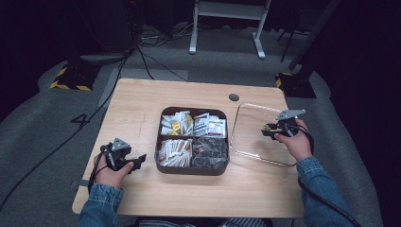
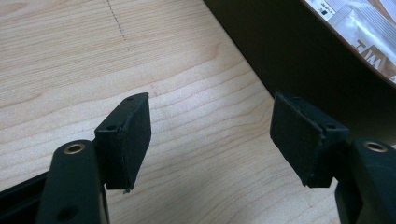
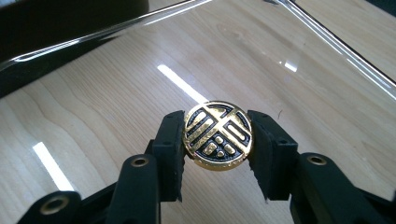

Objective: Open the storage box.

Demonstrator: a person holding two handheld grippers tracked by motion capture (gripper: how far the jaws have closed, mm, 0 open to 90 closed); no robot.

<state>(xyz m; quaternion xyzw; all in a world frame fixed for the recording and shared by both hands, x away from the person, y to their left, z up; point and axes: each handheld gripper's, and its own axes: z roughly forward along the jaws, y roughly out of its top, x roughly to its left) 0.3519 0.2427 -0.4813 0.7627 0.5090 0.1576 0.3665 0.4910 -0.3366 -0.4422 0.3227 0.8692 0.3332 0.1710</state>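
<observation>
**Lid knob gripped — bring the lid over level**

Grip looks good on our right gripper (image 3: 217, 156): both pads squeeze the round gold-and-black knob (image 3: 218, 135) from either side, jaws closed down to the knob's width. That knob sits in the middle of the clear lid (image 1: 246, 142), which lies on the table (image 1: 142, 99) just right of the dark compartment box (image 1: 192, 169). In the high view the right gripper (image 1: 270, 133) hangs over the lid's centre.

Our reading is that the lid goes onto the box, and the step in hand is picking it up by the knob. Points for doing it well:

- Lift straight up first — the lid is wide and held at one small point, so it may tip or spin.
- Keep the squeeze constant; the knob's rim looks smooth and could slip.
- Carry it level and line its rounded corners up with the box's before lowering.
- Sachets in the far compartments stand tall — watch that the lid doesn't catch.

Left gripper (image 2: 212, 135) is idle: jaws well apart, nothing between them, resting on the table beside the box's left wall (image 2: 299, 56). We could use it to steady the box.
</observation>
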